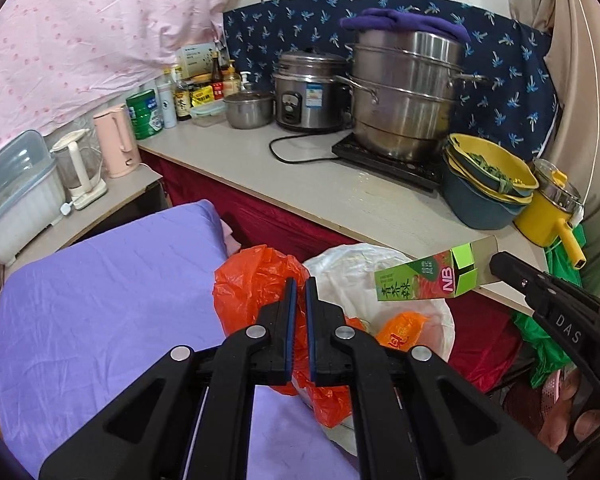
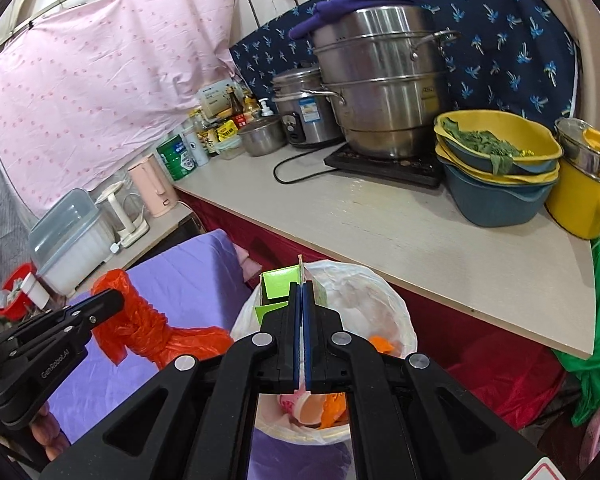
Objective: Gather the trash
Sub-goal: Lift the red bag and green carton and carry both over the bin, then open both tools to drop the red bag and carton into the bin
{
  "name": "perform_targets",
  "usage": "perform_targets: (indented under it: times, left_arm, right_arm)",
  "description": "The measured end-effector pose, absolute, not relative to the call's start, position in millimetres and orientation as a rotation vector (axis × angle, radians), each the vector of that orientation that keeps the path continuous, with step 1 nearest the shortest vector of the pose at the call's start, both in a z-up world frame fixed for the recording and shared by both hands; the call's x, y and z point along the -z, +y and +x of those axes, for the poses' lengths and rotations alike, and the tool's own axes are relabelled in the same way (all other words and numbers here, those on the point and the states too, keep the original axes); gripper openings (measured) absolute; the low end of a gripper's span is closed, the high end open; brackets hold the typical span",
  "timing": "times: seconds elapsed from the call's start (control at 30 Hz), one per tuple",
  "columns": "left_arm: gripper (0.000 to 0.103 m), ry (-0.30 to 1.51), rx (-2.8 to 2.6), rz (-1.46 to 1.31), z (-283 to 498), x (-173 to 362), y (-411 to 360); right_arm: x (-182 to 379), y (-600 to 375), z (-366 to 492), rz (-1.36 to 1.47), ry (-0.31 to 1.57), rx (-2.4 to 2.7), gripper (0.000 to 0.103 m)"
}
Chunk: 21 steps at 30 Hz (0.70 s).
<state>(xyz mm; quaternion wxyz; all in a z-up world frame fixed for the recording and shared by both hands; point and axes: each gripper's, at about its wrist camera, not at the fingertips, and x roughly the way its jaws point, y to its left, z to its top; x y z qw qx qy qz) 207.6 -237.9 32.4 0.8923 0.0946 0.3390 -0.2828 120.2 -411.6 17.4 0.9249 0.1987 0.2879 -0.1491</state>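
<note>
A green carton (image 2: 278, 286), its end flaps open, hangs pinched by a flap between the closed jaws of the right gripper (image 2: 302, 292), directly above the open mouth of a white-lined trash bin (image 2: 392, 312). An orange plastic bag (image 2: 140, 328) is clamped in the left gripper (image 1: 300, 286), whose jaws sit together on the crumpled film beside the bin. Orange scraps and a pale wrapper already lie inside the liner.

A purple sheet (image 1: 108, 292) spreads to the left of the bin, touching it or nearly so. Behind it a red cloth skirts the front of a pale counter (image 1: 300, 184), whose edge runs diagonally just beyond the bin's rim. On the counter stand a stacked steel steamer (image 1: 404, 92) on a black hob, a rice cooker (image 1: 308, 96), nested blue and yellow bowls (image 1: 488, 184) holding greens, and a yellow pot (image 2: 584, 196) at the corner. Bottles and a green tin crowd the far end; a pink kettle (image 1: 116, 144) stands on a lower shelf.

The space above the bin is open; the counter's corner overhangs to the right, with green plastic hanging below it.
</note>
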Motion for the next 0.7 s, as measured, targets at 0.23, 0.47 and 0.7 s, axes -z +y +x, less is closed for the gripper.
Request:
perform_targets:
  times: [0.23,0.47,0.7]
  left_arm:
    - [0.004,0.737,0.586,0.225,211.2,-14.9,-255.1]
    - [0.015,0.755,0.556,0.219,217.0,-9.9,-253.1]
    - [0.058,0.715,0.504,0.222,216.3,-14.3,-239.6]
  right_arm:
    - [-6.7,-417.3,125.0,0.423,0.605,0.299,0.002]
    - [-6.2,-415.2,128.8,0.429,0.597,0.29,0.006]
    - [-21.2,-413.1,124.5,0.428,0.553,0.299,0.026]
